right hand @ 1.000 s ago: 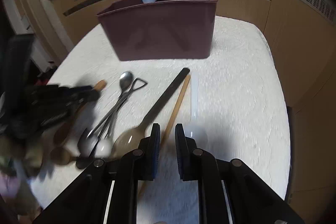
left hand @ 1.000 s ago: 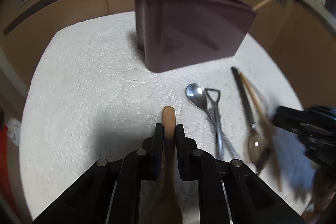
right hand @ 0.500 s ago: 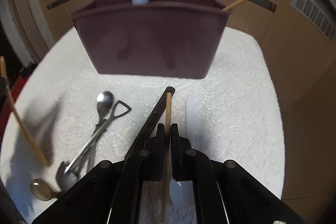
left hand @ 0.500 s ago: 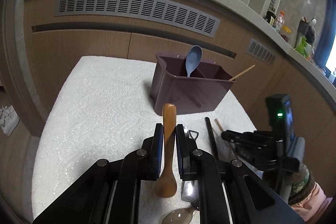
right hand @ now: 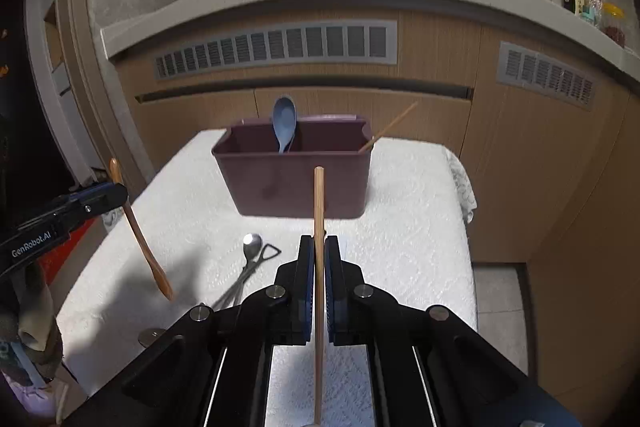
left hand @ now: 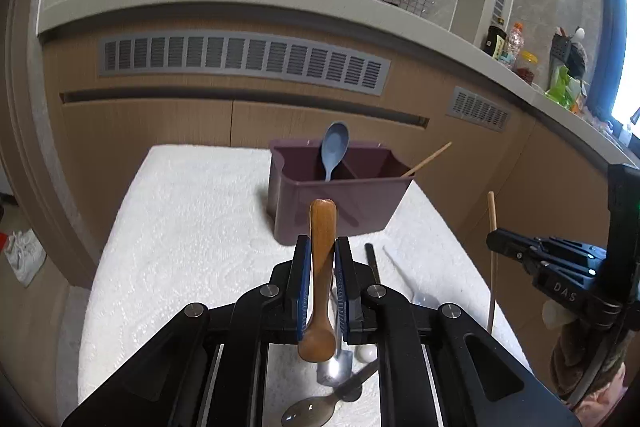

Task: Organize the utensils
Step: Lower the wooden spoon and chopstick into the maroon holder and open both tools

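Note:
My left gripper (left hand: pixel 322 251) is shut on a wooden spoon (left hand: pixel 321 267) and holds it above the table, handle up. It also shows in the right wrist view (right hand: pixel 138 231). My right gripper (right hand: pixel 319 247) is shut on a wooden chopstick (right hand: pixel 319 211), lifted off the table; it shows in the left wrist view (left hand: pixel 493 239). A maroon utensil caddy (left hand: pixel 340 203) stands at the table's far side and holds a blue spoon (left hand: pixel 333 151) and one chopstick (left hand: pixel 428 159). Both grippers are short of the caddy (right hand: pixel 296 179).
On the white paper-towel-covered table (left hand: pixel 192 227) lie a metal spoon (right hand: pixel 250 247), a metal opener-like tool (right hand: pixel 268 255), a black-handled utensil (left hand: pixel 374 263), a clear plastic spoon (left hand: pixel 408 279) and a spoon (left hand: pixel 316 413) near the front. Wooden cabinets with vents stand behind.
Both grippers have risen from the table with their catch: the left with the wooden spoon, the right with the chopstick. The view now looks over the caddy from higher up.

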